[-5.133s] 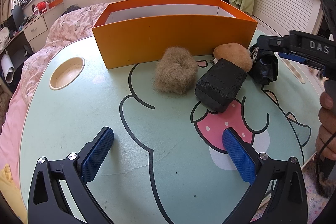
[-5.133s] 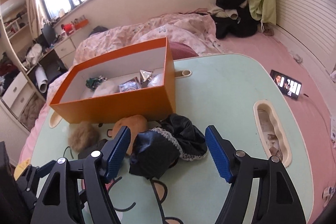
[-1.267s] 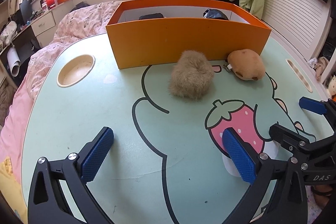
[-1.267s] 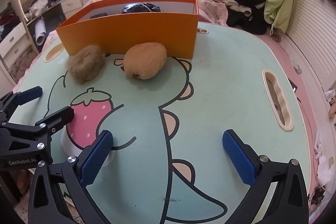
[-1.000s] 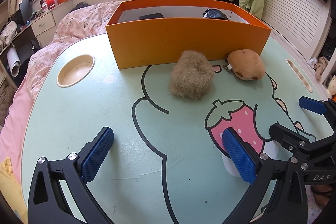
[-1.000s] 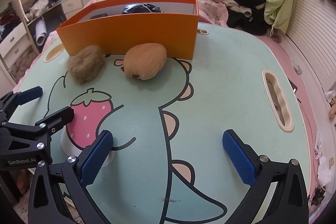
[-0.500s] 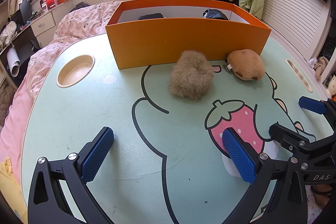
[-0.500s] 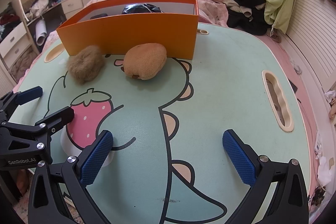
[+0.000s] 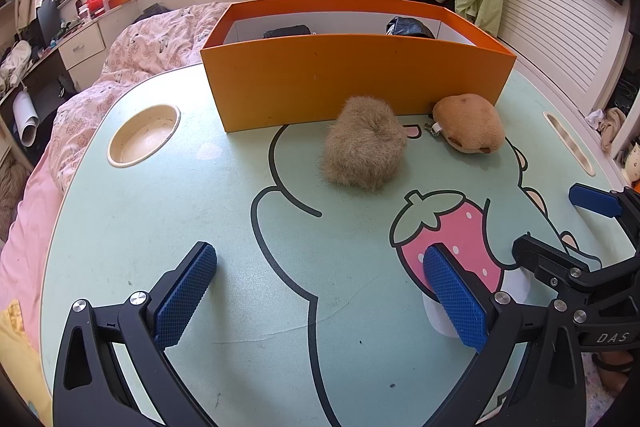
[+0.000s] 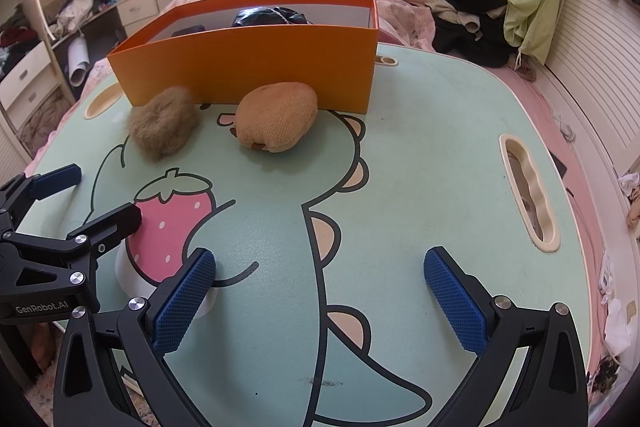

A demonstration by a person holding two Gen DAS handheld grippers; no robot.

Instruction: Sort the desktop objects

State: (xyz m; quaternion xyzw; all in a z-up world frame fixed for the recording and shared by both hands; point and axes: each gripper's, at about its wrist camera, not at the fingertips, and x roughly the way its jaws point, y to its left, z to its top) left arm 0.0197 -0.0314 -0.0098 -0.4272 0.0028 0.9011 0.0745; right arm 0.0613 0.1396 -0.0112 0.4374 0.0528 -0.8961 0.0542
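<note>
An orange box (image 9: 352, 83) (image 10: 256, 67) stands at the far side of the table, with a black block (image 9: 286, 31) and a black cloth bundle (image 10: 272, 15) inside. A furry brown ball (image 9: 362, 143) (image 10: 164, 123) and a tan plush (image 9: 468, 123) (image 10: 276, 117) lie on the table just in front of it. My left gripper (image 9: 320, 299) is open and empty at the near edge, well short of the ball. My right gripper (image 10: 320, 301) is open and empty at the near edge, well short of the plush.
The table (image 9: 180, 211) has a cartoon print, a round cup recess (image 9: 144, 135) at left and a slot recess (image 10: 528, 195) at right. A bed with pink bedding (image 9: 160, 39) lies behind. Clothes (image 10: 472, 23) are piled at the back right.
Since 5.1 s ago the black block and the black cloth bundle have gone from the table into the box. Over the last second nothing has moved.
</note>
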